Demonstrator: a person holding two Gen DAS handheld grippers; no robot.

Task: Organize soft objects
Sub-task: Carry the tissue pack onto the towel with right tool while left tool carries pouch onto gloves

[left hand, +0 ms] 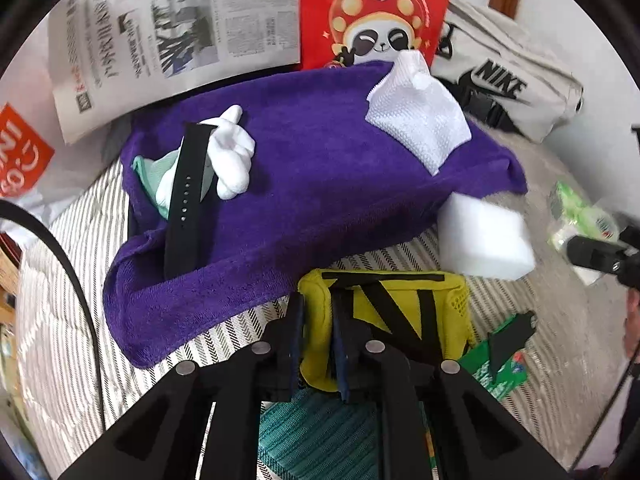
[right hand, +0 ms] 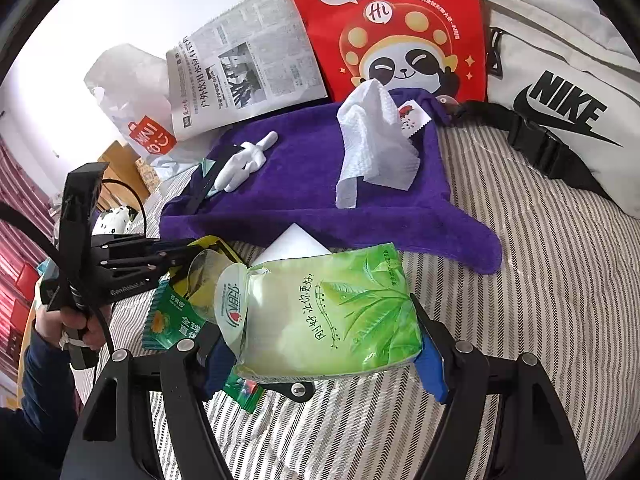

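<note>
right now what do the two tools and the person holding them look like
Both tools are black angular plastic with silver round bolts and blue finger pads. The left tool carries white lettering and a black cable. The person's sleeve is dark blue.

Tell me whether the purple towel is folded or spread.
Spread: the purple towel lies open across the striped bedding, with small items resting on it.
</note>
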